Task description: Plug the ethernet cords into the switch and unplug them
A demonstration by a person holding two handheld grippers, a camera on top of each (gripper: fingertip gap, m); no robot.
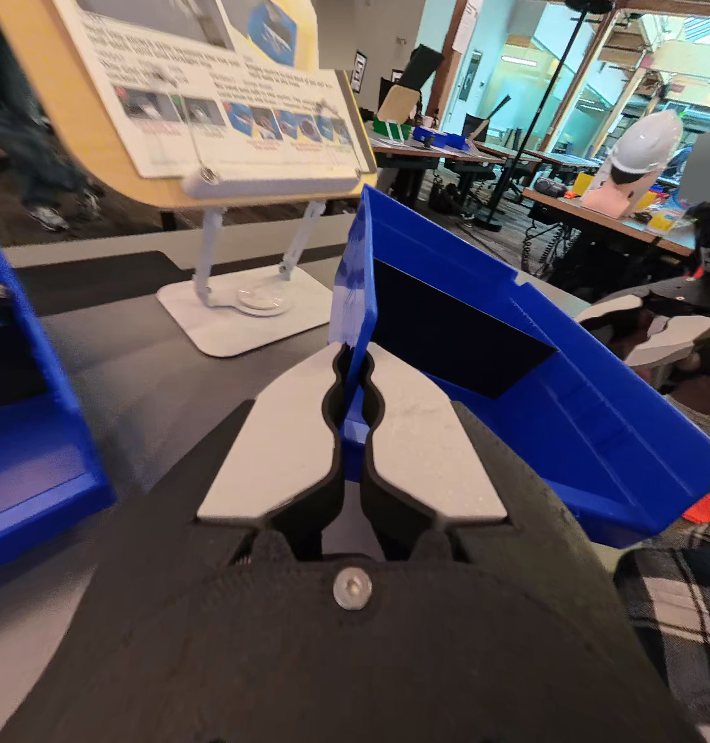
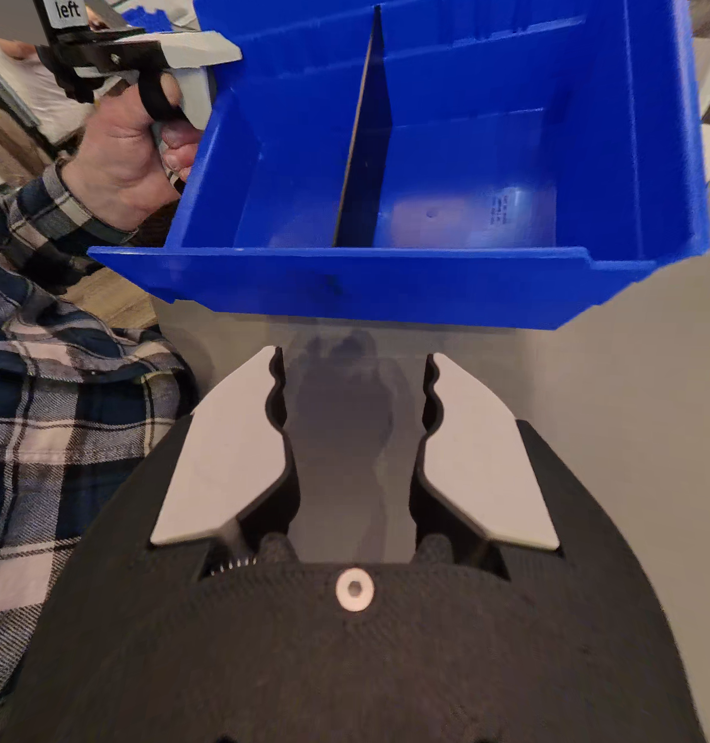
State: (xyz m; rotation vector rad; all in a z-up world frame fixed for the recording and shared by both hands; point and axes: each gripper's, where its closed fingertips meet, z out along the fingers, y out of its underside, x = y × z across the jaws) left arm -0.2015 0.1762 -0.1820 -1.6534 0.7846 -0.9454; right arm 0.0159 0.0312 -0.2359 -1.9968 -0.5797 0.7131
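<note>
Left wrist view
- Left gripper (image 1: 352, 364): its two fingers are pinched on the thin end wall of the blue storage bin (image 1: 586, 422), one pad on each face of the wall; the wall is judged to be gripped so that the bin can be carried or tipped by its edge.
- Bin attitude: it is seen tilted, with its open top turned toward the right; a dark divider panel (image 1: 457, 333) stands across the inside.
- Right gripper (image 1: 646, 329): it is seen at the far right edge, beside the bin's long side and apart from it.
- Instruction board (image 1: 224, 100): it is propped on a white stand (image 1: 240, 313) on the dark table (image 1: 124, 382), presumably angled for reading.
- Second blue bin (image 1: 31, 422): it is partly seen at the left edge.

Right wrist view
- Right gripper (image 2: 354, 358): its fingers are spread wide with nothing between them; only the pale table surface (image 2: 586, 402) lies below. It is held just short of the bin's near rim (image 2: 345, 277), free of any load.
- Bin interior: both compartments, split by the divider (image 2: 365, 140), are seen empty.
- Left gripper (image 2: 208, 68): it is held by a hand (image 2: 120, 161) at the bin's far left corner.

Task's things
- Ethernet cords and switch: none is shown in either view; their place cannot be told.
</note>
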